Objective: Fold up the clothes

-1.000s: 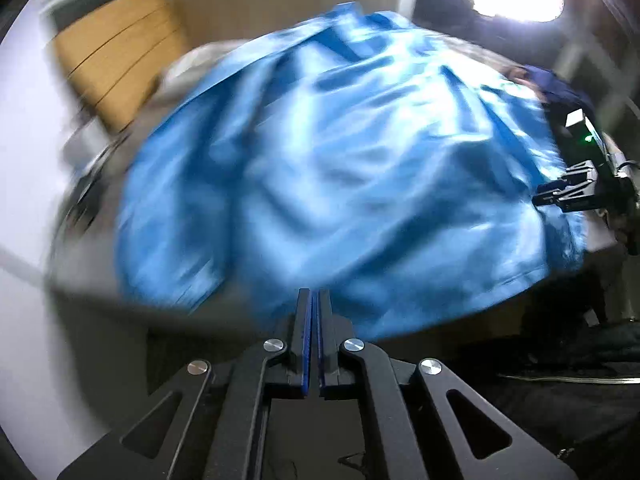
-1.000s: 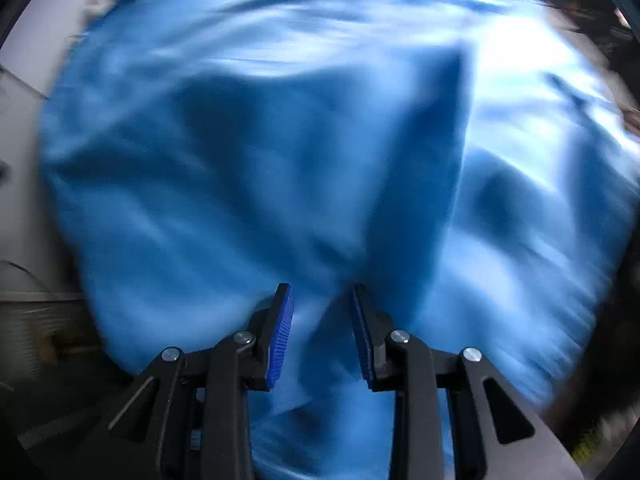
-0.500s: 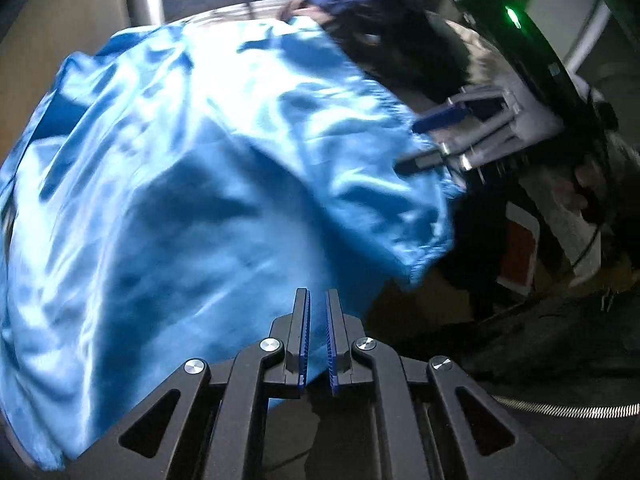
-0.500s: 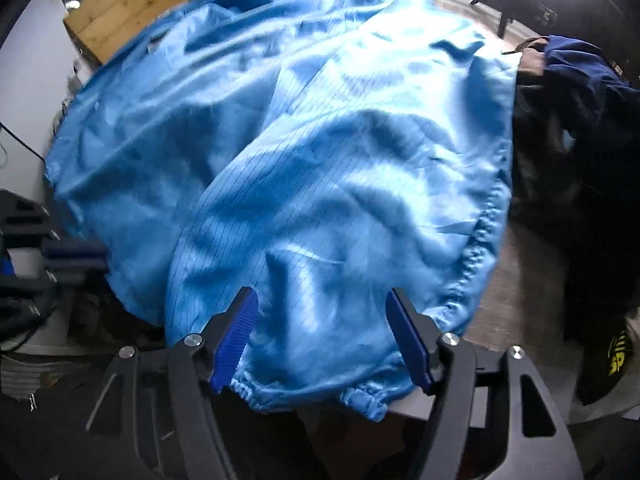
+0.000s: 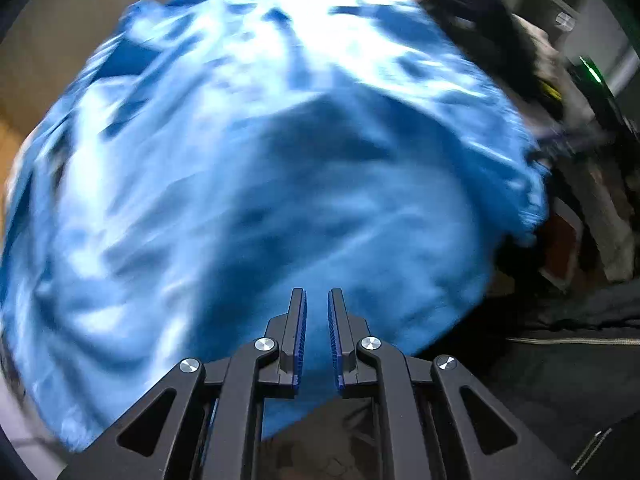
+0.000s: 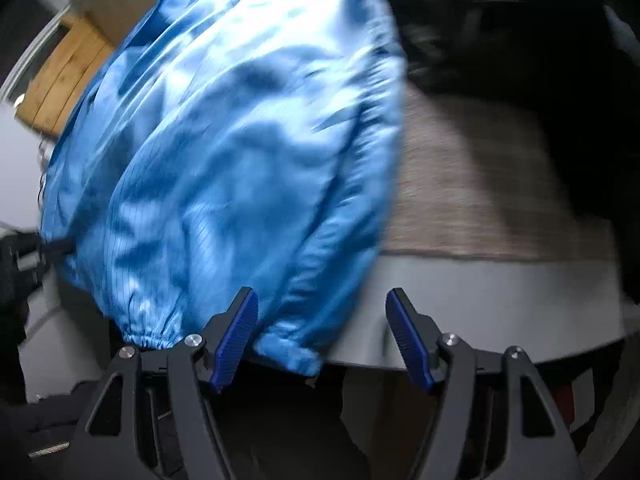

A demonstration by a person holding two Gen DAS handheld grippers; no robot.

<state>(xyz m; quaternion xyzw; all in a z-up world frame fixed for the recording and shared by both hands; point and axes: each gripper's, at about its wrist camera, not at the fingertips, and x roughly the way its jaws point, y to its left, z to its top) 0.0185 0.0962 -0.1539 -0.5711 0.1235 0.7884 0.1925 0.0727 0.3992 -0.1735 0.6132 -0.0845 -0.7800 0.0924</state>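
Observation:
A shiny blue garment [image 5: 280, 160] lies rumpled over the table and fills most of the left wrist view, blurred by motion. My left gripper [image 5: 317, 320] hovers over its near part with a narrow gap between the jaws; fabric shows behind the gap, not pinched. In the right wrist view the blue garment [image 6: 224, 152] drapes over the table's near edge, its gathered elastic hem [image 6: 288, 348] hanging down. My right gripper [image 6: 322, 332] stands wide open just in front of that hem, holding nothing.
The table [image 6: 480, 292] has a beige top and a pale front rim, bare to the right of the garment. A dark clothes pile [image 6: 500, 20] lies at the back right. A wooden board [image 6: 60, 76] stands at the far left.
My left gripper went from shut to a narrow gap. The right gripper spread wide and let go of the blue fabric, and its view swung right to show the table's edge.

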